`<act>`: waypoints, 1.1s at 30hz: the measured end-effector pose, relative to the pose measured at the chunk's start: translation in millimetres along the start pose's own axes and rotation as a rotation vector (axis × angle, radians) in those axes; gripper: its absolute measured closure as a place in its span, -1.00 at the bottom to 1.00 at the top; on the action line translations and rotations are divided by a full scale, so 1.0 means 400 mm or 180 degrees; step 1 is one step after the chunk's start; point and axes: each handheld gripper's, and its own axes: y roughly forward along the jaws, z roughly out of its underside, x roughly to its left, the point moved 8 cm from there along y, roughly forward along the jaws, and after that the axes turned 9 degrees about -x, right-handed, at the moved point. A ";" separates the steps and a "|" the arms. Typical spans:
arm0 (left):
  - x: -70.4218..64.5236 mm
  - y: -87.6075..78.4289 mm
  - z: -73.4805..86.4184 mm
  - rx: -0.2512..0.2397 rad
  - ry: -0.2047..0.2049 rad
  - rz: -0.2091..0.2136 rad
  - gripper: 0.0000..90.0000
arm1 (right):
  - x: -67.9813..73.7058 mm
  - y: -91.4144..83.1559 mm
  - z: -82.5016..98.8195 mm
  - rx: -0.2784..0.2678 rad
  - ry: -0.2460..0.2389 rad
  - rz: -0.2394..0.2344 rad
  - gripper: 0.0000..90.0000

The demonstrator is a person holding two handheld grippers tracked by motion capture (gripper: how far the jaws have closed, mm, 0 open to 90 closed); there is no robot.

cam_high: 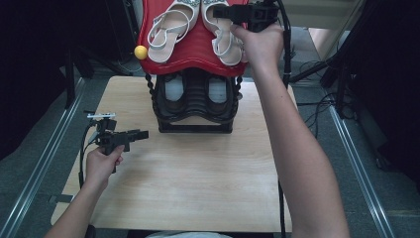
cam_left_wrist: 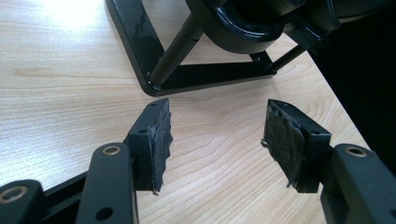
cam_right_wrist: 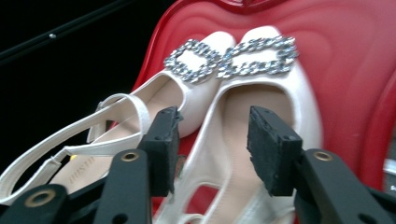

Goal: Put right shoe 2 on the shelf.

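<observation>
Both white sandals now lie on the red top shelf point(cam_high: 195, 57) of the shoe rack point(cam_high: 195, 106), at the far side of the tabletop point(cam_high: 198, 183), so the placing looks done or nearly done.

The right sandal point(cam_high: 223, 37) is under the right tool point(cam_high: 218, 11). In the right gripper view this tool point(cam_right_wrist: 212, 144) is open, its pads on each side of the sandal point(cam_right_wrist: 247, 121) w/o pressing it. I judge it is released and what is left is to pull the tool away. The left sandal point(cam_high: 168, 29) lies just beside it, toes to the far side, touching at the front.

The sandals are cream-white w/ thin heel straps and a sparkling square buckle point(cam_right_wrist: 259, 58) on each toe. A pair of dark shoes point(cam_high: 195, 91) sits on the lower shelf.

The left tool point(cam_high: 143, 134) rests low over the tabletop, near left of the rack; its jaws are open and hold nothing point(cam_left_wrist: 217, 140).
</observation>
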 end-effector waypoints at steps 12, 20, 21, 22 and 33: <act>-0.002 0.004 0.003 0.0013 0.0024 -0.0021 -0.07 | -0.086 -0.075 0.012 -0.0087 0.0044 0.0096 0.08; -0.006 0.005 0.005 0.0028 0.0053 -0.0022 -0.08 | -0.159 -0.117 0.051 -0.0094 0.0092 0.0179 0.06; -0.006 0.005 0.005 0.0028 0.0050 -0.0022 -0.08 | -0.165 -0.121 0.056 -0.0087 0.0095 0.0184 0.06; -0.005 0.005 0.004 0.0027 0.0051 -0.0023 -0.08 | -0.175 -0.126 0.065 -0.0079 0.0090 0.0201 0.04; -0.003 0.004 0.003 0.0010 0.0061 -0.0028 -0.09 | -0.248 -0.184 0.144 -0.0065 0.0289 0.0298 -0.03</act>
